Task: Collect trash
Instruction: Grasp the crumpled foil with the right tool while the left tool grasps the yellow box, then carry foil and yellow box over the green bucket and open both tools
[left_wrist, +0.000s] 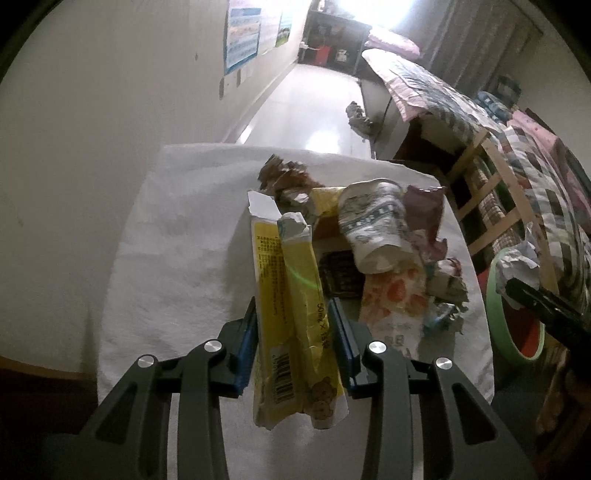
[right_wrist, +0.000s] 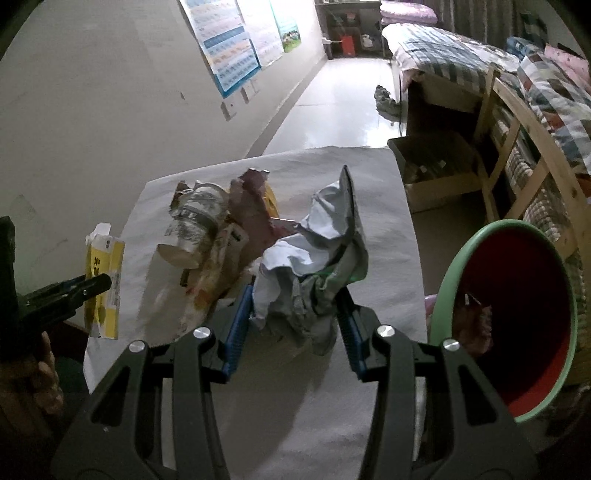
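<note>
Both claws loaded, bin to the right of the table.

Left wrist: left gripper (left_wrist: 293, 332) clamped on the yellow carton (left_wrist: 288, 306), pads on its long sides near the lower end. Long axis runs away from the camera, torn top pointing at the trash pile (left_wrist: 384, 236) on the white tablecloth (left_wrist: 177, 258). Light, crushable; likely holds better gripped mid-body.
Right wrist: right gripper (right_wrist: 295, 310) closed on the crumpled paper wad (right_wrist: 317, 258), held above the cloth, peak up. Soft, near weightless, probably springy; squeeze the bulk. Green-rimmed bin (right_wrist: 480, 258) just right.
</note>
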